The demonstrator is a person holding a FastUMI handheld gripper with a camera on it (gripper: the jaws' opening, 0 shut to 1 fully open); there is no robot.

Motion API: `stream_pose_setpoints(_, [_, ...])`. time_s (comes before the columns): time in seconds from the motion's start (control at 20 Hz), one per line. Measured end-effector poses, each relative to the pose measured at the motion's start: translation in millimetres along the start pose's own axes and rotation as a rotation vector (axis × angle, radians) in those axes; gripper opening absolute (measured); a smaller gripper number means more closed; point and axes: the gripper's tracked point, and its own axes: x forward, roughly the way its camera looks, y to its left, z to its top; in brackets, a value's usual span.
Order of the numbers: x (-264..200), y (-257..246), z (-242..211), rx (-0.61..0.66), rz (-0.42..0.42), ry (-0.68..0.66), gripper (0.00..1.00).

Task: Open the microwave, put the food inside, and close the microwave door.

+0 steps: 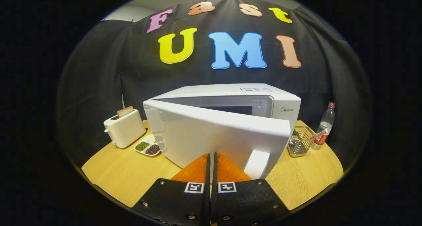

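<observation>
White microwave (227,120) on a round wooden table (125,176), its door (214,137) swung partly open just ahead of the gripper (211,158) at 12 o'clock, fingers pressed together (gripping nothing), toaster (125,128) at 10 o'clock, water bottle (324,127) at 2 o'clock.

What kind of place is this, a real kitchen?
Likely a staged kitchen corner in a booth: a microwave, toaster and water bottle on a small wooden table before black cloth. The gripper has its jaws closed.
</observation>
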Motion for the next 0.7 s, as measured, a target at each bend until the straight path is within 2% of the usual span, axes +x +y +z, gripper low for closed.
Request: stream_pose_setpoints(0.7, [52,-24,18,-0.003,-0.064,-0.012,0.02])
